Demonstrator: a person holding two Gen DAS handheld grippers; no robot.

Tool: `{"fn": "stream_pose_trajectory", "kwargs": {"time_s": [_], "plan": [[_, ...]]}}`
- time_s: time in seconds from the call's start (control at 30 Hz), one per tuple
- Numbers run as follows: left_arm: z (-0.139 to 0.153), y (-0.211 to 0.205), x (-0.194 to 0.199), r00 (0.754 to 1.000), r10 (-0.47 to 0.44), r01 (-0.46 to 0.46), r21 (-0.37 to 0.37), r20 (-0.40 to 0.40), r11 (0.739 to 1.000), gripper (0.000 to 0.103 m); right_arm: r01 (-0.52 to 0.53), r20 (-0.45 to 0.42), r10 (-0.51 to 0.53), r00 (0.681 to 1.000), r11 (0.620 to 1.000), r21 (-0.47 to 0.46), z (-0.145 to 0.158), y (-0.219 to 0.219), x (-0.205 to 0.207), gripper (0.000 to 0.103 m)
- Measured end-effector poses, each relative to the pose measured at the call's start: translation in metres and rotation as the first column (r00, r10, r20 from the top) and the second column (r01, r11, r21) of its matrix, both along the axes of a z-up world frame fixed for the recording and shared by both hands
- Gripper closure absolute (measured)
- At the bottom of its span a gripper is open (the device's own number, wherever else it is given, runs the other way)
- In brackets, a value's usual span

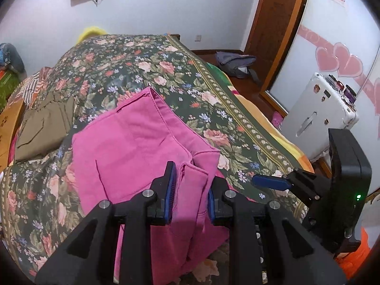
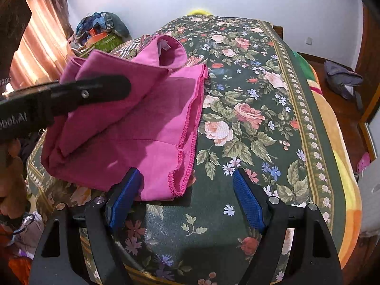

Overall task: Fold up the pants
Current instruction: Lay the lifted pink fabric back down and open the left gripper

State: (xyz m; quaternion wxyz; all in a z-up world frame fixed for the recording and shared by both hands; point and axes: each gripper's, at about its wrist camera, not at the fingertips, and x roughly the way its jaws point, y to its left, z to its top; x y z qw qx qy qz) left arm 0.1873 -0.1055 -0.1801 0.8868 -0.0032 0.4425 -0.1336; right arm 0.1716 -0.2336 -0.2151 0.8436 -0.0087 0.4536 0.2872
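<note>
Floral bedspread [image 2: 249,118] under pink pants [image 2: 142,128] (olive garment [image 1: 45,123] beside), suitcase [image 1: 315,116] nearby

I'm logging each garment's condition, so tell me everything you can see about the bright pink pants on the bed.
The bright pink pants look like soft woven cotton with stitched, overlocked hems. They lie partly folded in rumpled layers on the dark floral bedspread. The left gripper closes on a raised fold at the near edge; the open right gripper sits at a hem corner.

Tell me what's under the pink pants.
The pink pants lie on the floral bedspread, which shows around them. Whatever sits directly beneath the folded fabric is covered.
</note>
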Motion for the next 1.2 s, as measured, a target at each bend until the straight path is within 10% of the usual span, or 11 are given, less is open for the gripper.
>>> {"fn": "stream_pose_trajectory", "kwargs": {"time_s": [0.17, 0.5, 0.87, 1.2], "plan": [[-0.006, -0.01, -0.003, 0.997, -0.064, 0.064, -0.003, -0.038, 0.998, 0.051, 0.004, -0.008, -0.004, 1.0, 1.0, 0.011, -0.002, -0.001, 0.001, 0.026], [0.019, 0.003, -0.022, 0.997, -0.076, 0.076, -0.012, 0.012, 0.997, 0.046, 0.008, -0.007, -0.008, 1.0, 1.0, 0.017, -0.002, -0.002, 0.0, 0.026], [-0.01, 0.071, -0.021, 0.997, 0.078, -0.079, 0.189, 0.012, 0.979, 0.036, 0.01, -0.01, -0.01, 1.0, 1.0, 0.026, -0.005, -0.004, 0.002, 0.021], [-0.033, 0.071, -0.031, 0.994, 0.103, -0.099, 0.078, -0.045, 0.992, 0.029, 0.029, 0.052, -0.027, 0.998, 0.999, -0.04, -0.006, -0.008, 0.013, 0.02]]}}
